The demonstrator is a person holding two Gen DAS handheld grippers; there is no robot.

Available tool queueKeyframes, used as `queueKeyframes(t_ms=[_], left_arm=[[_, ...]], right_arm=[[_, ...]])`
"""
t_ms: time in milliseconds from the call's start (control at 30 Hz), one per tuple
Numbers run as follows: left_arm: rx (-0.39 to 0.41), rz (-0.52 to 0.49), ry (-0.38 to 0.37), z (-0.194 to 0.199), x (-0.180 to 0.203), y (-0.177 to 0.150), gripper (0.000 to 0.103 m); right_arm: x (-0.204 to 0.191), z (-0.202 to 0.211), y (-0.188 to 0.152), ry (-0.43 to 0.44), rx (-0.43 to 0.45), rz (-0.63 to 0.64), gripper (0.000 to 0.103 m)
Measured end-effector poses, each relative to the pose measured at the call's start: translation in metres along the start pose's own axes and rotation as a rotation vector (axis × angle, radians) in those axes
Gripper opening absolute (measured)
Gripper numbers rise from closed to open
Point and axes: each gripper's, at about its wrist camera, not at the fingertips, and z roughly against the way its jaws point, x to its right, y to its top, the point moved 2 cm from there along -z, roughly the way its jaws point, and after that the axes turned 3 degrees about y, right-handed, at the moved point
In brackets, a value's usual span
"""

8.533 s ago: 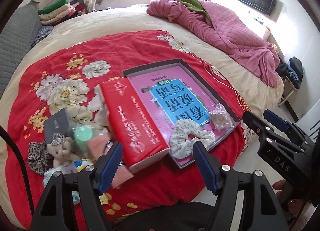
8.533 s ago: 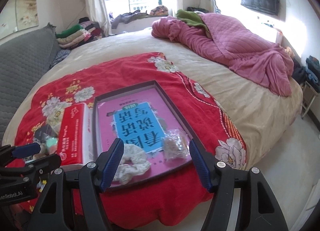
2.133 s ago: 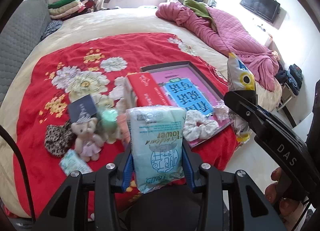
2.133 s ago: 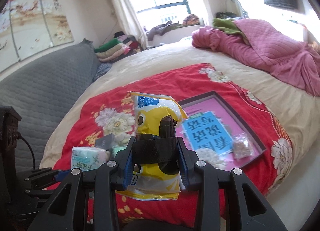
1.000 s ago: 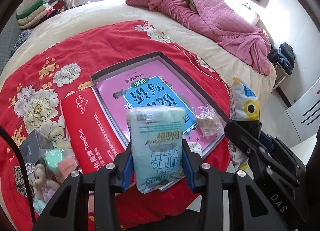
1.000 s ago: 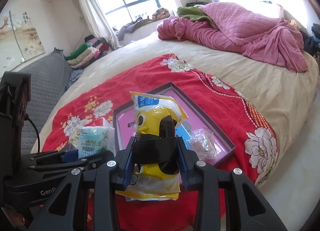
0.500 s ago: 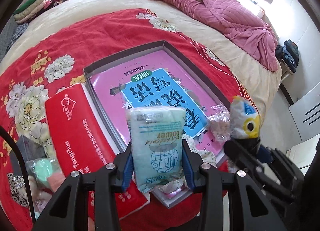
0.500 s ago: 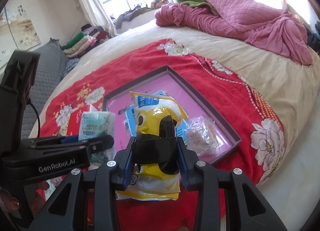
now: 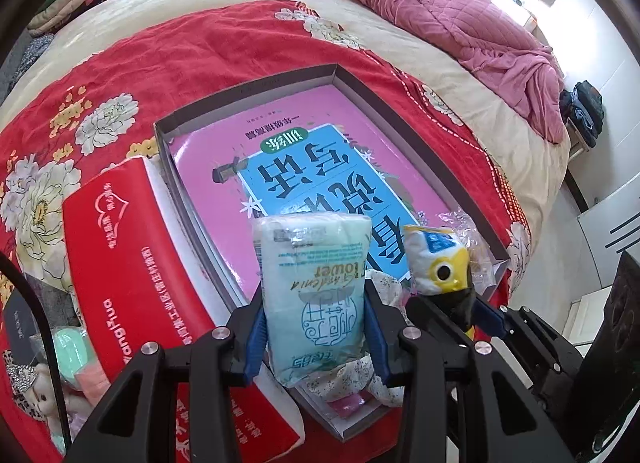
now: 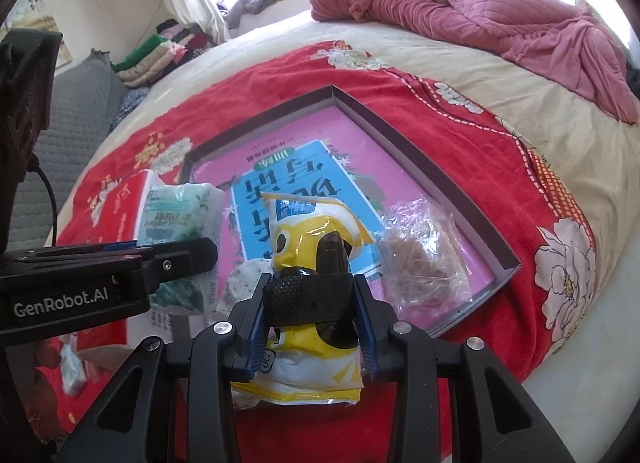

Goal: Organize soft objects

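My left gripper (image 9: 314, 337) is shut on a pale green tissue pack (image 9: 314, 291), held upright over the near end of the shallow grey box (image 9: 256, 83). My right gripper (image 10: 310, 333) is shut on a yellow and white snack bag (image 10: 316, 231) with a black band around it, just beside the tissue pack (image 10: 180, 219). The box (image 10: 420, 167) holds a pink and blue book (image 9: 320, 167), a white floral scrunchie (image 10: 244, 275) and a clear crinkly bag (image 10: 424, 259). The snack bag (image 9: 438, 263) shows at the right of the left wrist view.
A red tissue box (image 9: 120, 263) lies left of the grey box on the red flowered blanket (image 9: 180, 47). A teddy bear (image 9: 36, 395), a mint-green item (image 9: 70, 343) and a dark card lie at the far left. A pink quilt (image 10: 480, 11) is heaped behind.
Both grippers have come down and closer to the grey box, each still gripping its pack. The snack bag now sits close beside the tissue pack.
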Motion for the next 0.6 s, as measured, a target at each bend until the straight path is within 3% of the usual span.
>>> queueKeyframes(t_ms=[333,600], left_arm=[[-0.013,-0.016,0.004,-0.008,0.005,0.001,0.043],[-0.03,-0.048,0.023,-0.013,0.011,0.003,0.043]], right_arm=[[0.005,-0.016,0.004,-0.114,-0.001,0.058,0.04],[0.008,-0.015,0.003,-0.108,0.003,0.067,0.042]])
